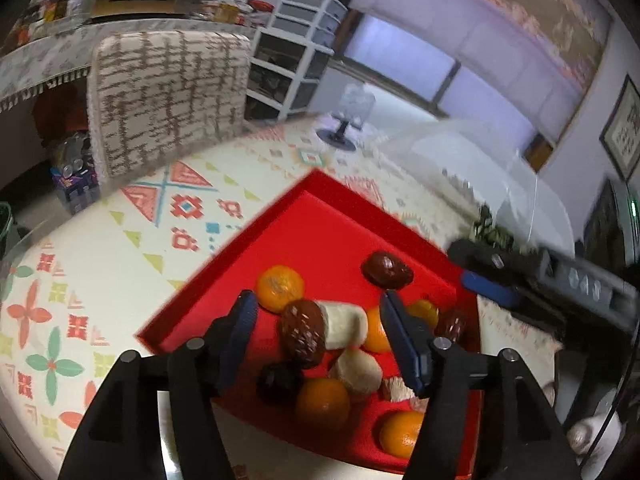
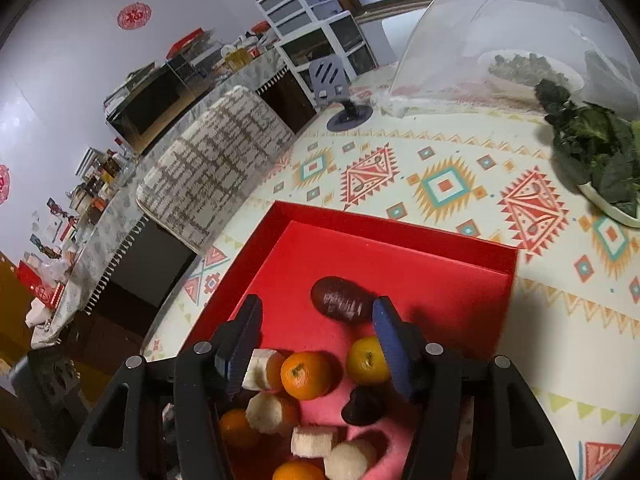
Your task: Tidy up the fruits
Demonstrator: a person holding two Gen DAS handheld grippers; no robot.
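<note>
A red tray (image 1: 224, 256) (image 2: 392, 232) lies on the patterned tablecloth and holds mixed fruit. My left gripper (image 1: 319, 304) hovers open over it; below its blue pads lie a brown date (image 1: 302, 332), a banana piece (image 1: 346, 324) and an orange (image 1: 280, 286), none touched. Another date (image 1: 386, 268) lies farther back. My right gripper (image 2: 318, 308) is also open above the tray, just short of a dark date (image 2: 342, 300). Two oranges (image 2: 306, 374) (image 2: 366, 360), several banana pieces (image 2: 270, 414) and a black fruit (image 2: 362, 406) lie beneath it.
A chair with a patterned cover (image 2: 216, 168) (image 1: 168, 100) stands at the table's far left edge. A clear dome cover (image 2: 500, 32), a dish of leafy greens (image 2: 600, 160) and a small stand (image 2: 348, 116) sit beyond the tray. Shelves and drawers line the wall.
</note>
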